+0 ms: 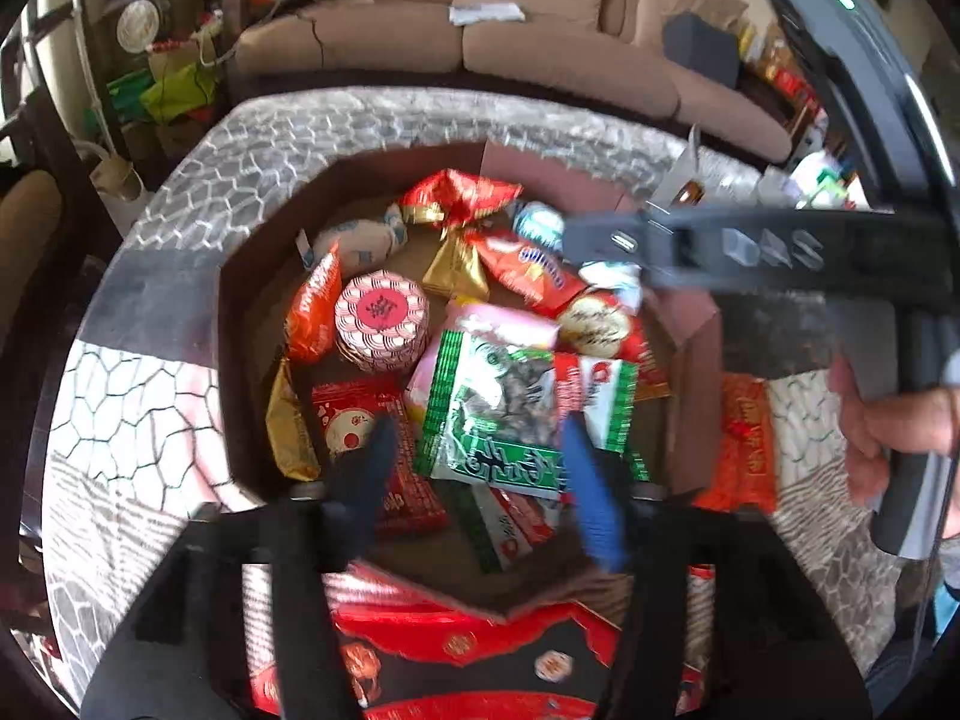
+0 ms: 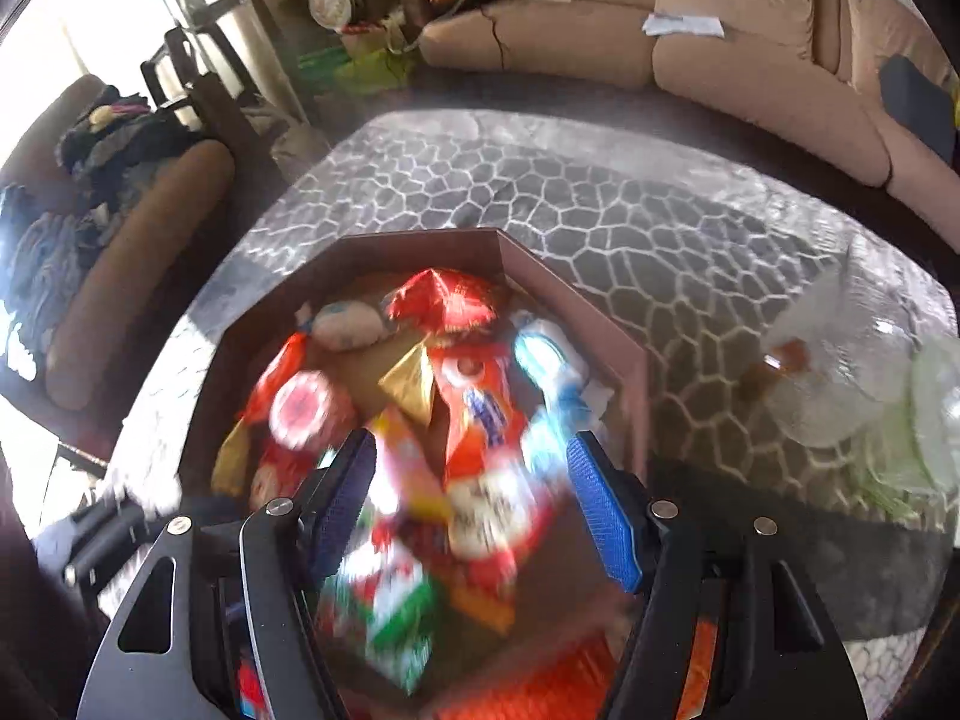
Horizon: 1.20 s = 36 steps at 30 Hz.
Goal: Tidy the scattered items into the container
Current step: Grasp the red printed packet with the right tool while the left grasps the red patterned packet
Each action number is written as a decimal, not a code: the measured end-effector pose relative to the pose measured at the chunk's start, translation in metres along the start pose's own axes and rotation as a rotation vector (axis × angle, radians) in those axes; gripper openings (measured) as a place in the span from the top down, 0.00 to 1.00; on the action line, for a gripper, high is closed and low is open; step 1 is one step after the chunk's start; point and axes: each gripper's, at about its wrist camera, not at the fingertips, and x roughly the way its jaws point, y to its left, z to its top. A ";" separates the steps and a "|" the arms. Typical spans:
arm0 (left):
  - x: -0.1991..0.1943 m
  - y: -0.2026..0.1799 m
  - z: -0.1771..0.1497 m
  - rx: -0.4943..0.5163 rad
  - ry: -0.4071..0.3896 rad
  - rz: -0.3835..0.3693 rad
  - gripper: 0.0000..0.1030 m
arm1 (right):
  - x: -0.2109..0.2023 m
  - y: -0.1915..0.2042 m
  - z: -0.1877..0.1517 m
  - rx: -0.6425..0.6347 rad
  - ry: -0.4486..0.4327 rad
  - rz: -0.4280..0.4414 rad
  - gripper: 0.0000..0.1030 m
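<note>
A: Where are the snacks?
B: Piled in the box (image 1: 240, 276), centre frame, on the worktop (image 1: 150, 396).
A: The claws?
B: Left claw (image 1: 474, 480) and right claw (image 2: 474, 504) both released, empty, above the green packet (image 1: 510, 414).

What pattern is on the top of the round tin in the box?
The round tin has red-and-white scalloped rings around a red centre, clearest in the left wrist view.
</note>
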 end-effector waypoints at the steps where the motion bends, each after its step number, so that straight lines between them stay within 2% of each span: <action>1: -0.007 -0.002 -0.002 0.002 -0.012 -0.003 0.37 | -0.011 -0.002 -0.006 -0.009 -0.007 -0.002 0.33; 4: -0.026 -0.013 -0.007 0.015 -0.034 -0.007 0.37 | -0.042 -0.012 -0.028 -0.021 -0.038 -0.025 0.29; 8: -0.041 -0.030 -0.022 0.021 -0.048 -0.045 0.35 | -0.074 -0.033 -0.064 0.006 -0.049 -0.057 0.29; 13: -0.034 -0.066 -0.050 0.062 -0.010 -0.081 0.35 | -0.084 -0.069 -0.104 0.093 -0.039 -0.091 0.28; 15: -0.025 -0.086 -0.061 0.103 0.009 -0.069 0.35 | -0.081 -0.084 -0.119 0.140 -0.024 -0.096 0.27; 19: 0.002 -0.124 -0.072 0.230 0.047 0.010 0.35 | -0.068 -0.108 -0.151 0.237 0.018 -0.093 0.27; 23: 0.040 -0.144 -0.073 0.302 0.132 0.069 0.35 | -0.057 -0.123 -0.177 0.311 0.028 -0.066 0.27; 30: 0.081 -0.164 -0.080 0.377 0.206 0.117 0.34 | -0.054 -0.143 -0.194 0.391 0.018 0.029 0.27; 31: 0.082 -0.164 -0.080 0.379 0.198 0.115 0.29 | -0.054 -0.144 -0.193 0.391 0.018 0.044 0.27; 33: 0.085 -0.162 -0.078 0.367 0.201 0.094 0.28 | -0.051 -0.146 -0.190 0.404 0.017 0.074 0.27; 34: 0.085 -0.159 -0.077 0.350 0.206 0.075 0.30 | -0.048 -0.147 -0.189 0.415 0.019 0.091 0.27; 36: 0.085 -0.155 -0.076 0.327 0.201 0.047 0.39 | -0.043 -0.149 -0.186 0.443 0.016 0.124 0.28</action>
